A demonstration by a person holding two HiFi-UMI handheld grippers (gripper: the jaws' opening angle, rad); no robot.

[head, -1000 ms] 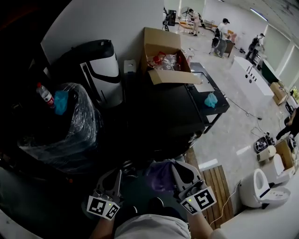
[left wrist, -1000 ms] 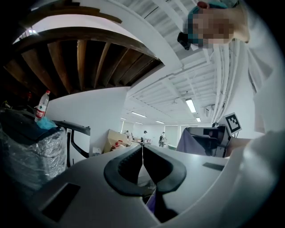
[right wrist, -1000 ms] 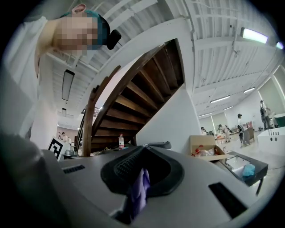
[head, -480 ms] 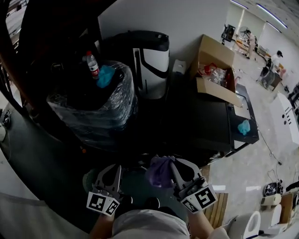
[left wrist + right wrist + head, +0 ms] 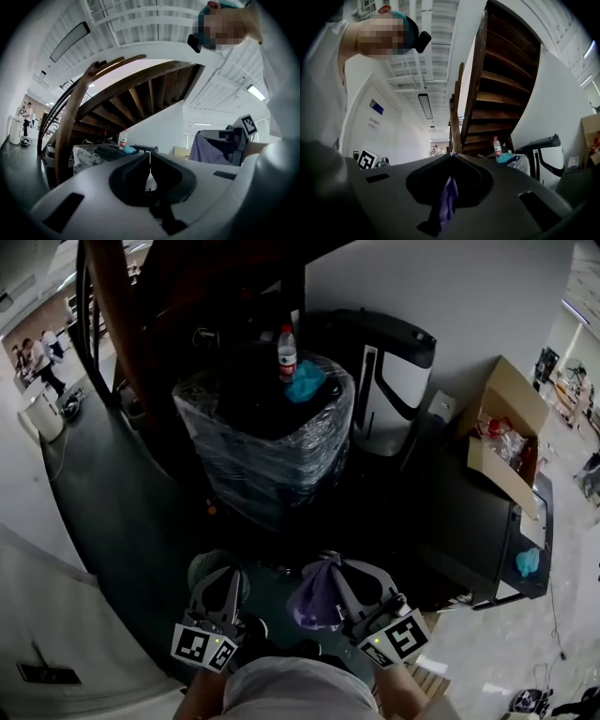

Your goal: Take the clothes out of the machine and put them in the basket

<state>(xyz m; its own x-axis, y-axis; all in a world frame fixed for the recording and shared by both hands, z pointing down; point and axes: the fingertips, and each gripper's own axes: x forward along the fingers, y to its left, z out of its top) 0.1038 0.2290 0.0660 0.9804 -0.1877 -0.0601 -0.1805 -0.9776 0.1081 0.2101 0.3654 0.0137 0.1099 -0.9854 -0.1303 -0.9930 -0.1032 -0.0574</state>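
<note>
Right gripper jaws clamp purple garment — left gripper jaws closed; box holds red items.

wall: white | stairs: dark wood | floor: dark | ceiling: strip light

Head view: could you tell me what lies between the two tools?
A purple cloth, pinched by the right tool, hangs between it and the left tool, as the head view shows.
</note>
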